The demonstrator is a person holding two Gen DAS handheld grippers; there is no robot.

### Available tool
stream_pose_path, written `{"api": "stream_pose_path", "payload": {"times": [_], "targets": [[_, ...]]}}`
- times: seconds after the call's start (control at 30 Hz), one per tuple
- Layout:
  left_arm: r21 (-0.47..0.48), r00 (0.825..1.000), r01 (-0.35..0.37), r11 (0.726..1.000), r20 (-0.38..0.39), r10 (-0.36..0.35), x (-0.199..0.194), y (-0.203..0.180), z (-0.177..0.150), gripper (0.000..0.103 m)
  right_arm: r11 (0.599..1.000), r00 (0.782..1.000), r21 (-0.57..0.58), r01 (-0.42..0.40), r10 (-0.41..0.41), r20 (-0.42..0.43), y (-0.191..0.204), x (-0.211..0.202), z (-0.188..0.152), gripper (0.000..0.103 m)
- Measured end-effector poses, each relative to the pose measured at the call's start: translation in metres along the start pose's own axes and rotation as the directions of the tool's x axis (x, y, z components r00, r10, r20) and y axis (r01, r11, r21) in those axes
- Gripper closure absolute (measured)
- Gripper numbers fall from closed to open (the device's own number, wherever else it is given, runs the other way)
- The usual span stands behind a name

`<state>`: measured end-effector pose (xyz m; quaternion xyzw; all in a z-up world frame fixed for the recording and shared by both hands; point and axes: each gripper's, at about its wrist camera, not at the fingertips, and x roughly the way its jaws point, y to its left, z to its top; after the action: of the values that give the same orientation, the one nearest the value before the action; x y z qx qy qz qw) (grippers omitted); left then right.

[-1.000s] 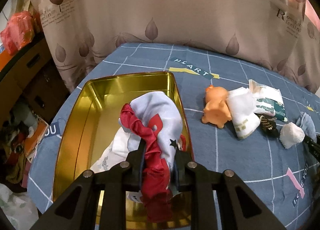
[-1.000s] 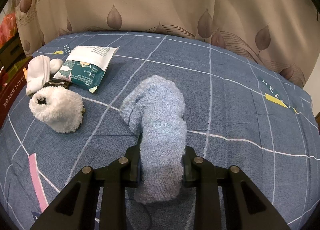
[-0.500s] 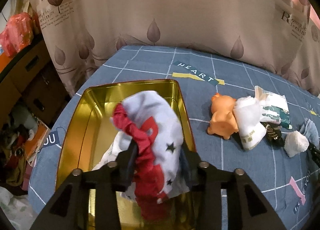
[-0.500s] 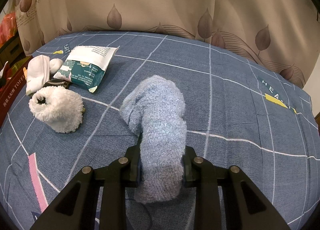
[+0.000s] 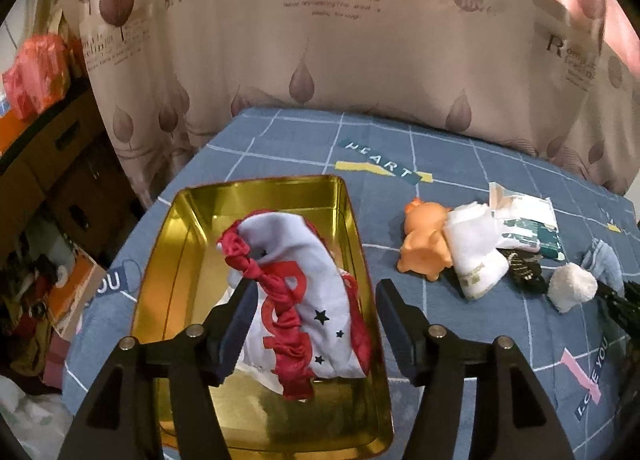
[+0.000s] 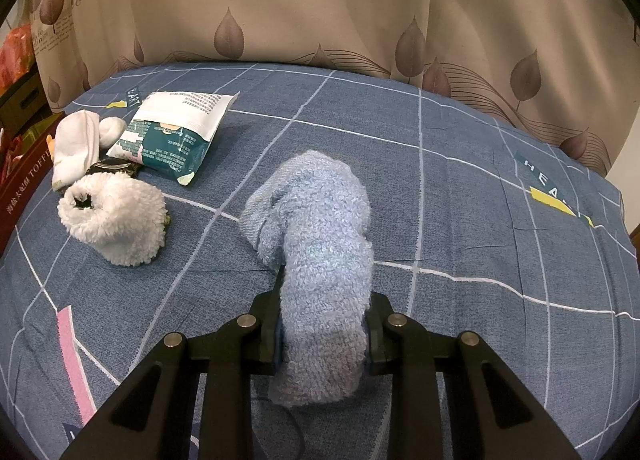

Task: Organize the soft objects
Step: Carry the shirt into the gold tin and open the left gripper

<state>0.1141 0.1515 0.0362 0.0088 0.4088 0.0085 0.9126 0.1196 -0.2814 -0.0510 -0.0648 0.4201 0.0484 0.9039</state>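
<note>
One cloth (image 5: 304,292) lay in the tin (image 5: 176,260) under the spread-open left gripper (image 5: 312,320); the right gripper (image 6: 322,324) clamped a blue sock (image 6: 320,227) — toy (image 5: 424,248), socks, pouch remained.

One gold tin (image 5: 168,260) stood on the blue cloth, holding one red-and-white garment (image 5: 304,296). Right of the tin lay one orange toy (image 5: 422,248), one white sock (image 5: 476,256), one green-and-white packet (image 5: 528,219), one fluffy white sock (image 5: 572,288), one dark item (image 5: 524,268) and one light-blue sock (image 6: 324,244).
</note>
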Motion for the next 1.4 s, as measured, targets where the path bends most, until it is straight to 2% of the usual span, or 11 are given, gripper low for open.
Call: {"api": "stream_pose_path", "payload": {"times": [0.33, 0.7, 1.13, 1.3, 1.4], "targets": [[0.078, 0.998, -0.016, 0.997, 0.064, 0.011, -0.038, -0.015, -0.016, 0.04, 1.0, 1.0, -0.003, 0.003, -0.003, 0.0, 0.0, 0.0, 0.0, 0.076], [0.083, 0.992, -0.078, 0.994, 0.104, 0.069, -0.065, -0.011, -0.052, 0.04, 1.0, 1.0, -0.013, 0.015, -0.015, -0.001, 0.0, -0.001, 0.001, 0.076], [-0.047, 0.985, -0.156, 0.987, 0.07, 0.159, -0.081, 0.023, -0.087, 0.04, 0.999, 0.999, -0.036, 0.04, -0.04, 0.001, 0.005, 0.0, 0.001, 0.077], [-0.12, 0.989, -0.135, 0.983, 0.042, 0.141, -0.078, 0.04, -0.095, 0.04, 0.997, 0.998, -0.045, 0.059, -0.059, 0.005, 0.007, -0.002, 0.0, 0.081], [-0.136, 0.987, -0.15, 0.979, 0.038, 0.156, -0.077, 0.046, -0.095, 0.04, 0.998, 0.998, -0.02, 0.062, -0.062, 0.004, 0.007, -0.006, 0.001, 0.082]]}}
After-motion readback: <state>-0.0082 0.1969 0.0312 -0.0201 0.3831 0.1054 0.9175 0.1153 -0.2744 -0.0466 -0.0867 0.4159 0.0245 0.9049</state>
